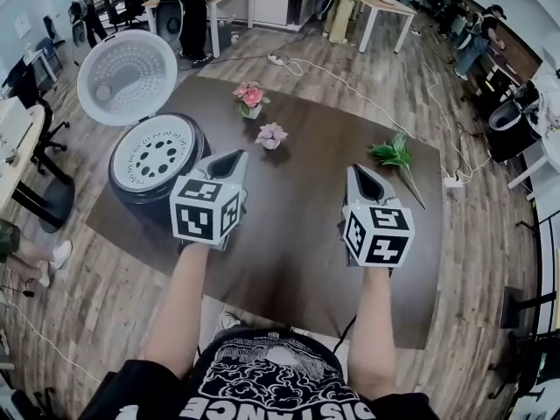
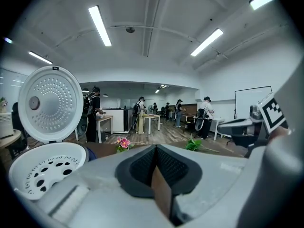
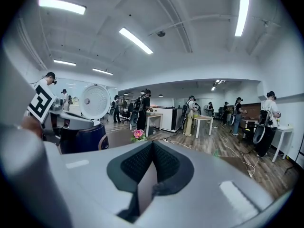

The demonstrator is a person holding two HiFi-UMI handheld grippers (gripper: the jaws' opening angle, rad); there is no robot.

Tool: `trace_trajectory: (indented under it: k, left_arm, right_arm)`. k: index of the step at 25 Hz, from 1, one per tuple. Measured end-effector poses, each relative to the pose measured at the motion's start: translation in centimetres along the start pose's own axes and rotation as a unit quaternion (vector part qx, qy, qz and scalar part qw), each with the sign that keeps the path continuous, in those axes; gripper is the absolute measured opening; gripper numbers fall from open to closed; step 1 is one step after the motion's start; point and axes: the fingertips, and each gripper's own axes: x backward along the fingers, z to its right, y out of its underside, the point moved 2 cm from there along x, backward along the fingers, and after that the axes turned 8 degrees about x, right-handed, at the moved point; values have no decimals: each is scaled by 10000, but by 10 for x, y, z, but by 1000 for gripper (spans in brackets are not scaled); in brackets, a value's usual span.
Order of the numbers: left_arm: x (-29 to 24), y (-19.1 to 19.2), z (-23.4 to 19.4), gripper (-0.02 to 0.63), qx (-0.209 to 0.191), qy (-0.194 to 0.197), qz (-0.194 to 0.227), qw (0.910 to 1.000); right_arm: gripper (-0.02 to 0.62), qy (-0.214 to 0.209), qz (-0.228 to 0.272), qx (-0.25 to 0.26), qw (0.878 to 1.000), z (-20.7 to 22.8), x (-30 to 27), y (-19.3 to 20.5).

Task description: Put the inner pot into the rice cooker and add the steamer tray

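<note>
Hovering over the brown table [image 1: 297, 234], the left gripper [image 1: 229, 160] and right gripper [image 1: 360, 173] both have their jaws pressed together on nothing, probably because the loading looks finished. Just left of the left jaws, the rice cooker [image 1: 118, 186] stands with its lid [image 1: 127, 75] raised and 1 white steamer tray [image 1: 157, 151] seated in its mouth. The inner pot, if beneath, is hidden.

Bench middle open, far half cluttered
Bare bench [image 1: 297, 234] runs between the left claw [image 1: 231, 158] and right claw [image 1: 362, 175] toward 12 o'clock. At 10 the cooker [image 1: 156, 156], lid [image 1: 127, 77] raised behind it, stands just beside the left claw. A big flower [image 1: 251, 99] and a small flower [image 1: 271, 135] stand at 11 to 12; a sprig [image 1: 395, 157] lies at 2.
</note>
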Motion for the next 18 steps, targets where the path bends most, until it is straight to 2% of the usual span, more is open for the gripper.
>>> trace_trajectory:
  k: [18]
  left_arm:
    - [0, 6, 4, 5, 75, -100, -100, 9999]
  right_arm:
    - [-2, -79, 64, -127, 9999, 11, 9, 2]
